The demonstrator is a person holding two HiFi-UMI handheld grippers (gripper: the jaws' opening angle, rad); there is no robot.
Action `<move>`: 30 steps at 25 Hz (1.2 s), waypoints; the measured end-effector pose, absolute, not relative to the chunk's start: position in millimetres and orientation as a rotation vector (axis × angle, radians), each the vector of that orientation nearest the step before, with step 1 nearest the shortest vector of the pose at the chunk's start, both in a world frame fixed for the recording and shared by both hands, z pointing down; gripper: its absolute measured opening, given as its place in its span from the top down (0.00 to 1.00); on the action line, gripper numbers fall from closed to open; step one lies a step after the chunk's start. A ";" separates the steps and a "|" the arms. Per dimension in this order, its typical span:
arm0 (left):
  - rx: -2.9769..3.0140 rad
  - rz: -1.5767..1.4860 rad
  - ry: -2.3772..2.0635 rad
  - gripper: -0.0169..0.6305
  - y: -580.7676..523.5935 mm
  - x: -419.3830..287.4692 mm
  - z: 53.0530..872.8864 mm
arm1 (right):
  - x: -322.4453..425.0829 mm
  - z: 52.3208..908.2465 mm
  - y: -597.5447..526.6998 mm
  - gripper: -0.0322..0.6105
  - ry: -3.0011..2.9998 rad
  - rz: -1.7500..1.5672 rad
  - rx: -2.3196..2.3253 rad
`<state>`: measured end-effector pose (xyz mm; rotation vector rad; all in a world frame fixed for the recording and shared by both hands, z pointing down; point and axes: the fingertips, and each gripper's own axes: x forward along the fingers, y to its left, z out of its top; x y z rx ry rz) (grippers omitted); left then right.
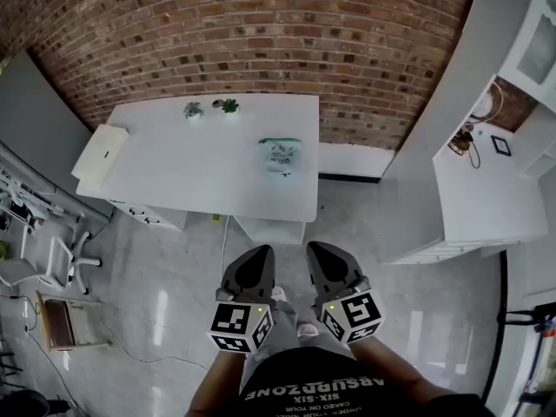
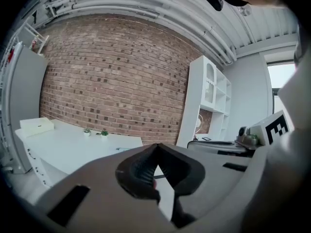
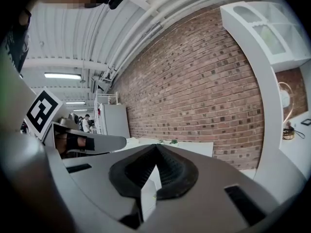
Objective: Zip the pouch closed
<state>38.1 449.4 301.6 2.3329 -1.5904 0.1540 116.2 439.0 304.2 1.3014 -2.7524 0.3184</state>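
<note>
Both sets of jaws are pressed together, empty. The left gripper point(image 1: 258, 252) and right gripper point(image 1: 318, 250) are held well short of the pouch point(image 1: 280, 155), which lies by the counter's point(image 1: 174, 168) right edge; an approach is probably needed first.

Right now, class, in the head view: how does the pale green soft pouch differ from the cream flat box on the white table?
The pale green soft pouch lies near the table's right edge as that view shows it; the cream flat box sits at its left end. The pouch carries dark print; the box is almost plain. The box looks larger than the pouch. Both lie flat on the white table.
</note>
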 end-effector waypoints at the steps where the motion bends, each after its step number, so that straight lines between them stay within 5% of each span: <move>1: 2.336 0.157 -1.590 0.96 440.8 34.3 300.9 | 113.1 303.6 431.3 0.95 -2.747 0.317 1.306; 7: 2.387 0.151 -1.572 0.95 390.1 14.7 293.5 | 96.4 298.8 382.3 0.95 -2.739 0.298 1.322; 11: 2.419 0.183 -1.533 0.78 361.1 3.7 294.3 | 86.3 301.5 354.1 0.84 -2.722 0.316 1.326; 15: 2.436 0.243 -1.507 0.73 336.7 -10.3 298.4 | 80.0 306.6 330.6 0.79 -2.688 0.327 1.353; 30: 2.423 0.306 -1.390 0.73 273.1 -55.6 332.0 | 50.2 332.6 270.8 0.78 -2.607 0.317 1.353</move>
